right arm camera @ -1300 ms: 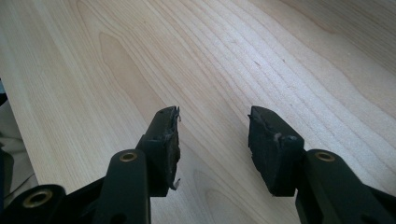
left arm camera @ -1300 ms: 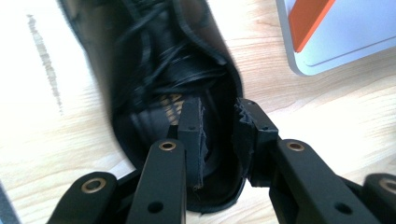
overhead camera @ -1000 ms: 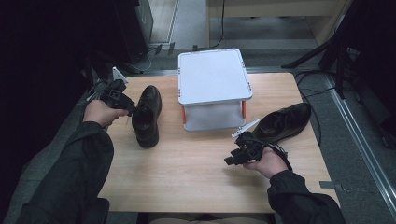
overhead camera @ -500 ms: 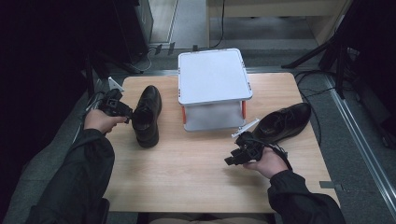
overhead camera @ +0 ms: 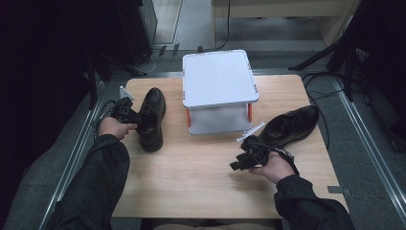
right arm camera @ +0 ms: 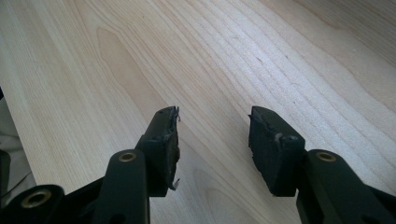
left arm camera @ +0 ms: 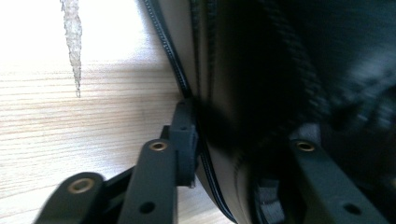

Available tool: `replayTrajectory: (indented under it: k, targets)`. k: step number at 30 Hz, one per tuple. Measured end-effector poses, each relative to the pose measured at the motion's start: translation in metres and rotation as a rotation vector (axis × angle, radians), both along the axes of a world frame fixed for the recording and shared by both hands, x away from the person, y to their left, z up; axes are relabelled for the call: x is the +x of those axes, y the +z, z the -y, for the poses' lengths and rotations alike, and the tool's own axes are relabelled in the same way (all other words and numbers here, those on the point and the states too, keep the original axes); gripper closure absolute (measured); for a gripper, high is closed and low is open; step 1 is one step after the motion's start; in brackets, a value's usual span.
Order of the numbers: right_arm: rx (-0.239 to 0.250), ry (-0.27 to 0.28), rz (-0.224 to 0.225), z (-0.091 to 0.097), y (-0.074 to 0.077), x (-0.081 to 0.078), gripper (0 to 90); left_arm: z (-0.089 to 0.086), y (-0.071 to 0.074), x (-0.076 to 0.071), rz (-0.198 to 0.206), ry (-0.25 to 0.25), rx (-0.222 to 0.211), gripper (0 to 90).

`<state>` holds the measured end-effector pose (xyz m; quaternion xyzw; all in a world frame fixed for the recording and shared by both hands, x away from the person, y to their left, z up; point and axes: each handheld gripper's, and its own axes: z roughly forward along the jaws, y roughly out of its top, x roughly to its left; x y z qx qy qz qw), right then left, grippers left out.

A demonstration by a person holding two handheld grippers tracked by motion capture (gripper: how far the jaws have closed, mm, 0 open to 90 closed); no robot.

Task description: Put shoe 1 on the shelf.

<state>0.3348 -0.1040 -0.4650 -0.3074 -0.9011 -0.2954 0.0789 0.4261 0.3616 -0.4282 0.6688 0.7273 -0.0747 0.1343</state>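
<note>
A black leather shoe (overhead camera: 152, 117) stands on the left of the wooden table (overhead camera: 191, 187). My left gripper (overhead camera: 136, 118) is at its left side, and its jaws have just been closing. In the left gripper view one pad touches the outside of the shoe (left arm camera: 219, 56) wall. The other jaw reaches inside the dark opening, with space still left around the wall, so the left gripper (left arm camera: 243, 130) stands open. A second black shoe (overhead camera: 292, 125) lies at the right. My right gripper (overhead camera: 237, 162) rests in front of it, open and empty (right arm camera: 212, 126) over bare wood.
A white box with orange corner pieces (overhead camera: 218, 81) stands at the table's back middle, between the two shoes. Cables trail from both grippers. Dark floor, metal rails and stand legs surround the table.
My left hand has sunk and moved right, bringing the left gripper onto the left shoe's side. The right hand and both shoes have stayed put.
</note>
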Motion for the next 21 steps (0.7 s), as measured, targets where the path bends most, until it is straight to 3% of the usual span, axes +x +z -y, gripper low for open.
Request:
replayTrajectory:
  k: [6, 14, 21]
  targets:
    - [0.000, -0.003, 0.002, 0.001, 0.000, 0.001, 53.3, -0.006, 0.000, 0.001, -0.027, 0.046, -0.045, 76.0]
    - [0.008, -0.005, 0.002, 0.002, 0.000, 0.001, 53.3, -0.010, 0.005, 0.005, -0.060, 0.091, -0.054, 79.9]
    - [0.008, -0.008, 0.001, 0.004, 0.001, 0.002, 53.3, -0.018, 0.016, 0.006, -0.060, 0.135, -0.087, 81.9]
